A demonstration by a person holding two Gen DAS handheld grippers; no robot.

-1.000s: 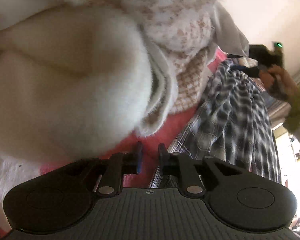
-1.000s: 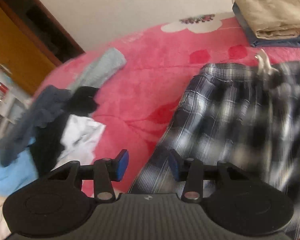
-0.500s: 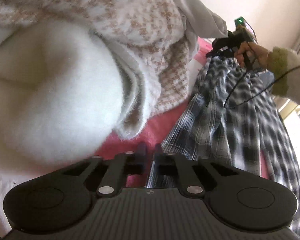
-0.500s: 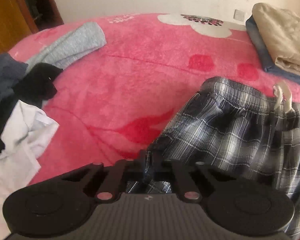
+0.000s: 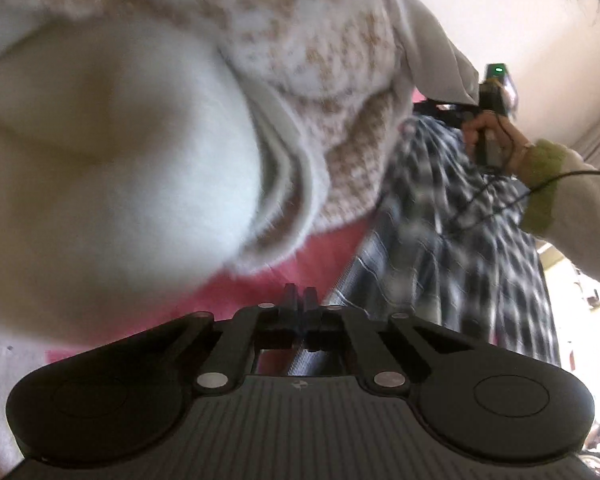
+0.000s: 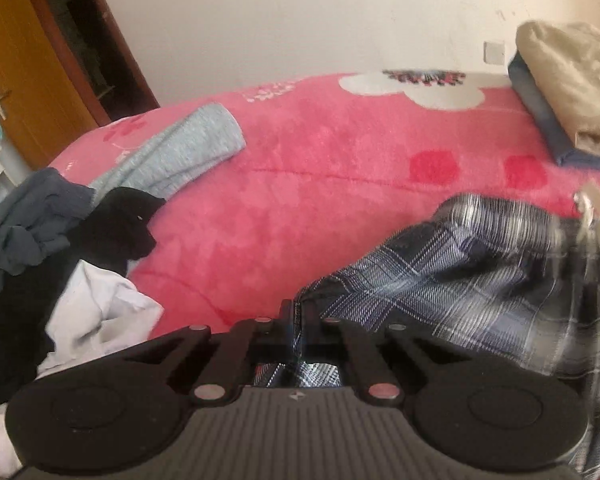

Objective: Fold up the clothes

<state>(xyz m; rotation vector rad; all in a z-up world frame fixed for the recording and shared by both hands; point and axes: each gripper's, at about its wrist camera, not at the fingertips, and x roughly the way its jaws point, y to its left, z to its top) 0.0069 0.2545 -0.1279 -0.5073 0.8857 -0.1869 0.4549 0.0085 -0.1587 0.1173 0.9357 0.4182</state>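
Dark plaid trousers (image 6: 460, 280) with a white drawstring (image 6: 592, 212) lie on the pink blanket (image 6: 300, 200). My right gripper (image 6: 300, 312) is shut on their near left edge, and the cloth bunches between the pads. In the left wrist view the trousers (image 5: 440, 240) stretch away to the right, blurred. My left gripper (image 5: 300, 294) sits at their near edge with a strip of plaid between its fingers; its jaws are opening slightly but stand almost together. A hand (image 5: 484, 128) holds the other gripper at the far end.
The person's fluffy cream and houndstooth jumper (image 5: 140, 140) fills the left wrist view's left side. A folded beige and blue pile (image 6: 572, 92) lies at the far right. A grey-blue garment (image 6: 180, 152) and a heap of dark and white clothes (image 6: 60, 248) lie to the left, by a wooden door (image 6: 20, 80).
My right gripper came down onto the trousers' edge and went from open to shut on it. My left gripper's fingers closed in from a wider gap.
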